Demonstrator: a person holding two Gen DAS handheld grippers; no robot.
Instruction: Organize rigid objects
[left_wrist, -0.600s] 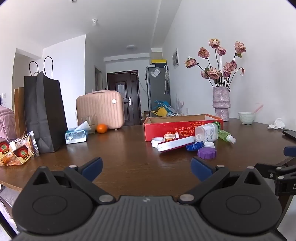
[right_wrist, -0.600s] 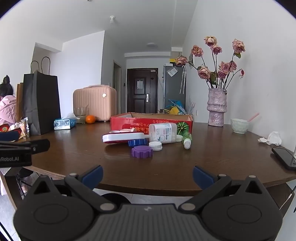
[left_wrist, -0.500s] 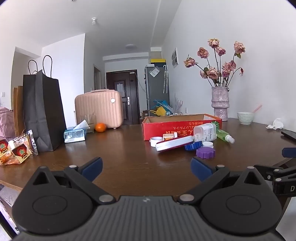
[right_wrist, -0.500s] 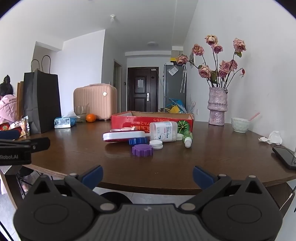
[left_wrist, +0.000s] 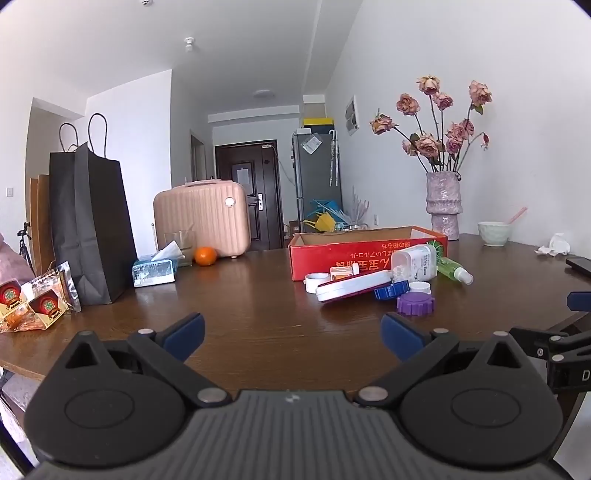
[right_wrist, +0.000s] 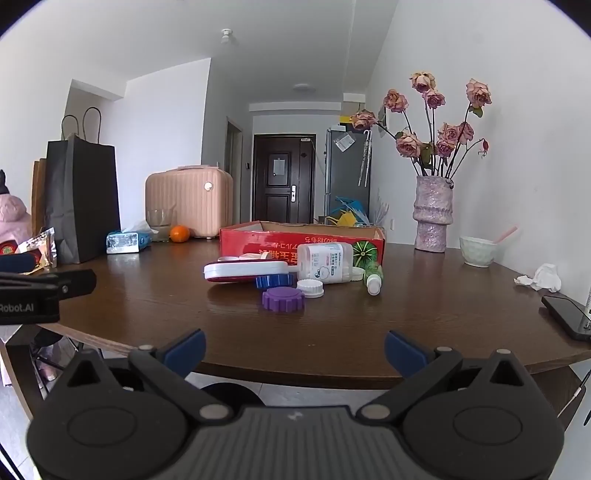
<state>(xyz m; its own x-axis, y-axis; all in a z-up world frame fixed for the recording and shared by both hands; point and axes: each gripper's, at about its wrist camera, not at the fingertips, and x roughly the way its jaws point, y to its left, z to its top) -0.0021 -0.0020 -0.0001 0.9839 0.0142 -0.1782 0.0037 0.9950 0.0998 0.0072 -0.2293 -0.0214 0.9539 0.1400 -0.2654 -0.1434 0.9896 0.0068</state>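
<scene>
Change: very little — across the last half second both views shift only slightly, and the small items on the table lie exactly where they did. EARLIER frames show the same spread.
Meaning for the task: nothing is picked up yet; I judge this to be the start, with both tools held back before a first reach.
Left gripper (left_wrist: 291, 328): released, jaws spread wide and empty, over the near part of the table (left_wrist: 258, 317), well short of the clutter.
Right gripper (right_wrist: 293, 345): also released and empty, hanging off the near table edge.
Task's things: a loose cluster right of centre — purple cap (right_wrist: 283, 299) nearest, blue cap (right_wrist: 275, 281) and white cap (right_wrist: 310, 288) just behind it, the white-and-red case (right_wrist: 245, 270), a white bottle (right_wrist: 325, 263) on its side, a green bottle (right_wrist: 373, 279) to its right.
Likely destination: the red box (right_wrist: 266, 240), just behind the cluster — a guess from its open top.
Hidden: the inside of the box cannot be seen from this low angle; a small roll and a small box behind the case are partly covered.
Cut off: a phone (right_wrist: 569, 317) at the right edge; a person's pink sleeve (right_wrist: 13, 221) at far left.
</scene>
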